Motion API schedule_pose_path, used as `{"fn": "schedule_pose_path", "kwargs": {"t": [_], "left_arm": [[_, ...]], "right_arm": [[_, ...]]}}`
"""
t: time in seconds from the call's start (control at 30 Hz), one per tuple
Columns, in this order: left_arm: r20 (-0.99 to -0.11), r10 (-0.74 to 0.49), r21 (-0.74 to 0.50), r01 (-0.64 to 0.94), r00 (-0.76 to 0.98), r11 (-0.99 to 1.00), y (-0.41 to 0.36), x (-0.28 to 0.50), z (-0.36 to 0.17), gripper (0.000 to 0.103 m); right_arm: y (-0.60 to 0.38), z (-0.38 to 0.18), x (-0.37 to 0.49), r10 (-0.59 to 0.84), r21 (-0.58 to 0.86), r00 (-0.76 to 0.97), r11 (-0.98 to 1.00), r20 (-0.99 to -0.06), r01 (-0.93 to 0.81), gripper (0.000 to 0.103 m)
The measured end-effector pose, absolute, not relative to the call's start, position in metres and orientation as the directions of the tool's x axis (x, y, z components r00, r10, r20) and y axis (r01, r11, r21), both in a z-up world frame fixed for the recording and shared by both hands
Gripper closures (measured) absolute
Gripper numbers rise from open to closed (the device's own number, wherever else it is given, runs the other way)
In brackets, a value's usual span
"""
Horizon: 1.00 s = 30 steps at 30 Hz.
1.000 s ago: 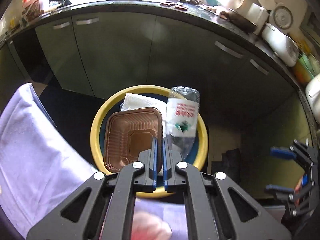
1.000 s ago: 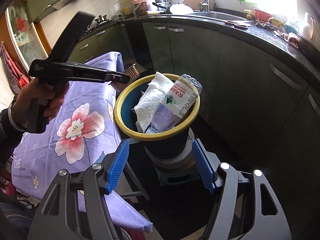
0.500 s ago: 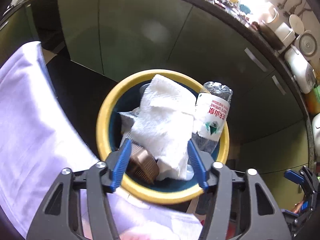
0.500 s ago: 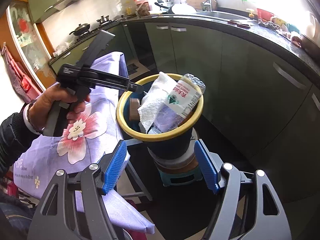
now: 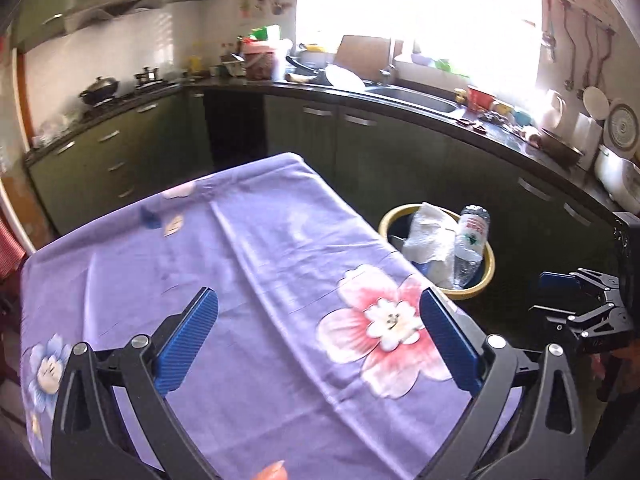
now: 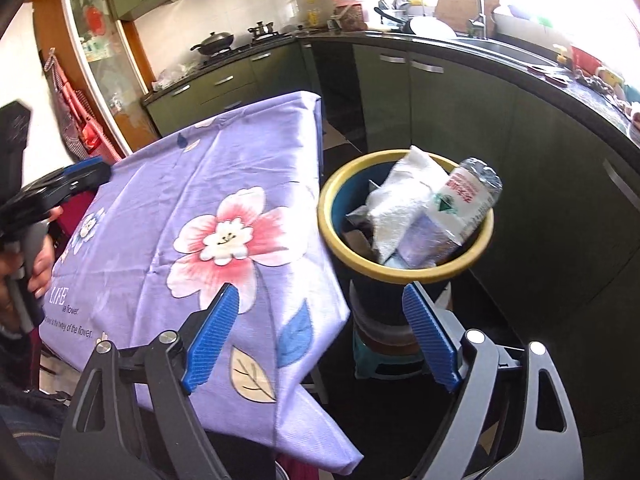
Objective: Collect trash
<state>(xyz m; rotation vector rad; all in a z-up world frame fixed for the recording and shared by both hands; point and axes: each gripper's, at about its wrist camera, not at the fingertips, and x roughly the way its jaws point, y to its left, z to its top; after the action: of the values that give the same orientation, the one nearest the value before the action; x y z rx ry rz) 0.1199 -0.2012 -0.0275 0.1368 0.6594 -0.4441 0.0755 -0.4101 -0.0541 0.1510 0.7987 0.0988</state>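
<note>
Left gripper [image 5: 318,332]: jaws opening, empty, above the purple flowered tablecloth [image 5: 240,280] | Right gripper [image 6: 320,336]: jaws opening, empty, off the table's corner | Bin [image 6: 332,184]: yellow-rimmed, just beside the table's edge, holding a plastic bottle [image 6: 464,196], paper towel [image 6: 400,196] and other trash.

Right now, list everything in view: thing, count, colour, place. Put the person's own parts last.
tablecloth: one, purple with flowers, over the table, nothing on it.
bin: one, blue with yellow rim, beside the table on a stool.
paper towel: one, white, in the bin.
bottle: one, clear, white label, sticking out of the bin.
cabinets: several, green, under a dark counter.
wok: one, black, on the stove.
left gripper: black, blue pads, opening, empty, over the tablecloth.
right gripper: same, opening, empty, near the bin.
</note>
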Motion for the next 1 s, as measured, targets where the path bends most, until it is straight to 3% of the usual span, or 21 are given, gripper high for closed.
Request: {"fn": "schedule_pose_path", "kwargs": {"t": [0.33, 0.73, 1.0], "left_arm": [[-0.468, -0.032, 0.033, 0.054, 0.883, 0.998, -0.067, 0.035, -0.010, 0.007], [-0.406, 0.061, -0.013, -0.073, 0.912, 0.997, -0.016, -0.031, 0.009, 0.007], [-0.361, 0.077, -0.038, -0.097, 0.929, 0.995, -0.003, -0.053, 0.019, 0.007]], "right_arm": [[-0.380, -0.024, 0.051, 0.030, 0.062, 0.764, 0.998, -0.645, 0.013, 0.005], [-0.355, 0.019, -0.001, -0.060, -0.018, 0.856, 0.998, -0.514, 0.060, 0.005], [-0.342, 0.021, -0.015, -0.027, -0.009, 0.870, 1.000, -0.492, 0.026, 0.005]]}}
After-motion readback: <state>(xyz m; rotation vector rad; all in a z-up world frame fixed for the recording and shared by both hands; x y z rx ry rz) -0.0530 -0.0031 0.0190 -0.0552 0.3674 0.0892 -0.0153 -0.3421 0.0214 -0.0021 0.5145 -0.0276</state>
